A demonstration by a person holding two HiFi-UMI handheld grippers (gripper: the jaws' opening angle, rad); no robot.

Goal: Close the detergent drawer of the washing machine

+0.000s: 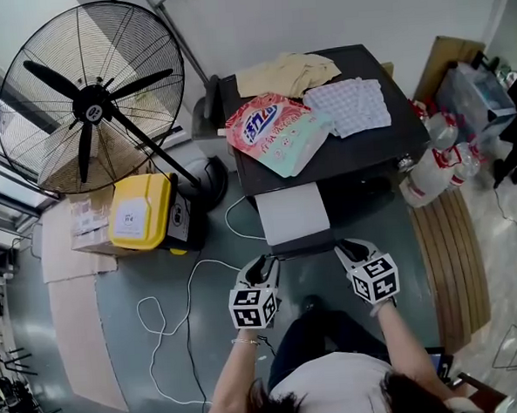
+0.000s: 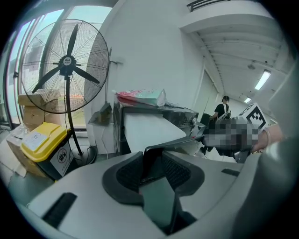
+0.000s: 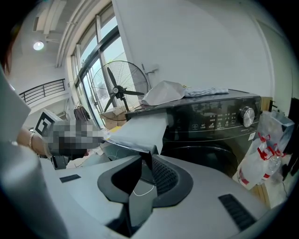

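Note:
The black washing machine (image 1: 369,155) has its detergent drawer (image 1: 292,212) pulled far out toward me, pale on top with a dark front panel (image 1: 303,246). My left gripper (image 1: 264,264) sits at the panel's left corner. In the left gripper view its jaws (image 2: 152,170) stand wide with the panel's corner between the pads, not clearly pressed. My right gripper (image 1: 344,250) is at the right corner. In the right gripper view its pads (image 3: 145,170) close narrowly on the panel's edge, with the drawer (image 3: 140,128) and the machine's control panel (image 3: 219,121) beyond.
A pink detergent bag (image 1: 271,131) and two cloths (image 1: 350,106) lie on the machine's top. A big standing fan (image 1: 90,98) and a yellow box (image 1: 141,213) are to the left. A white cable (image 1: 173,311) loops on the floor. Bagged bottles (image 1: 439,164) and a wooden board (image 1: 458,259) stand at the right.

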